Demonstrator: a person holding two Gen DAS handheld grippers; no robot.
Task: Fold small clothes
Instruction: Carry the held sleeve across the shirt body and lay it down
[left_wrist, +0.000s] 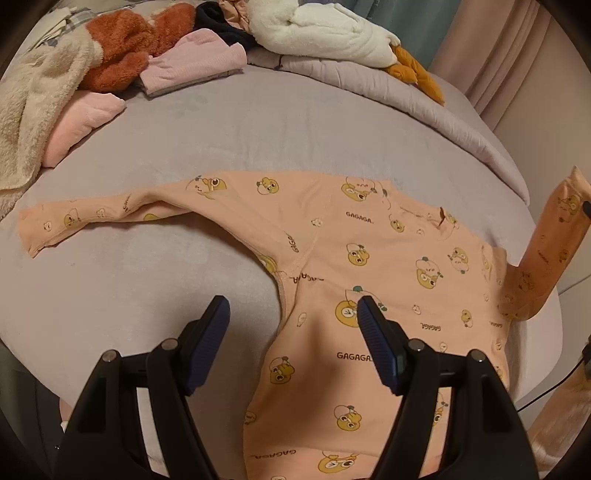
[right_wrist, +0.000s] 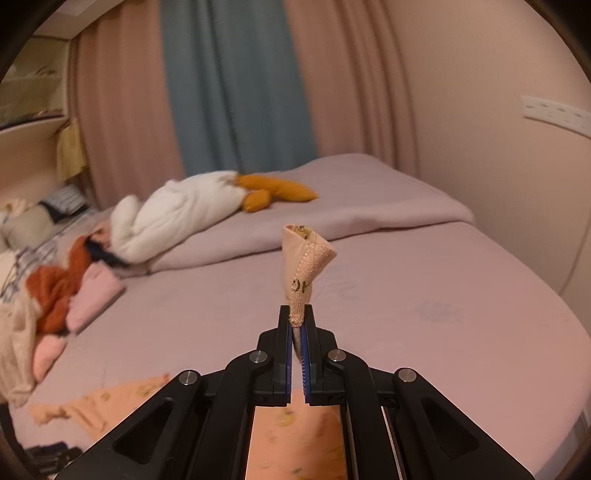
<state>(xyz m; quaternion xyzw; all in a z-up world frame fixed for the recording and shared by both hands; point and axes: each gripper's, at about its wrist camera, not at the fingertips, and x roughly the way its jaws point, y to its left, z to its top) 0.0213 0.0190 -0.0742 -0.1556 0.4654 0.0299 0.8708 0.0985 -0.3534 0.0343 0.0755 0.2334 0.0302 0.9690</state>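
Note:
A peach long-sleeved top (left_wrist: 373, 258) printed with yellow cartoon ducks lies spread on the grey bed sheet (left_wrist: 229, 129). Its left sleeve (left_wrist: 92, 218) stretches flat to the left. My left gripper (left_wrist: 293, 314) hovers open above the top's lower body, with nothing between its fingers. The right sleeve (left_wrist: 550, 251) is lifted off the bed at the right edge of the left wrist view. In the right wrist view my right gripper (right_wrist: 297, 317) is shut on that sleeve's cuff (right_wrist: 306, 258), which sticks up beyond the fingertips. The rest of the top (right_wrist: 295, 443) hangs below that gripper.
A pile of clothes sits at the far left of the bed: a cream fleece (left_wrist: 33, 122), a rust fuzzy garment (left_wrist: 122, 51), folded pink items (left_wrist: 195, 62). A white plush toy with orange feet (left_wrist: 332, 33) lies on a folded lilac blanket (left_wrist: 424, 107). Curtains (right_wrist: 236, 85) and a wall are beyond.

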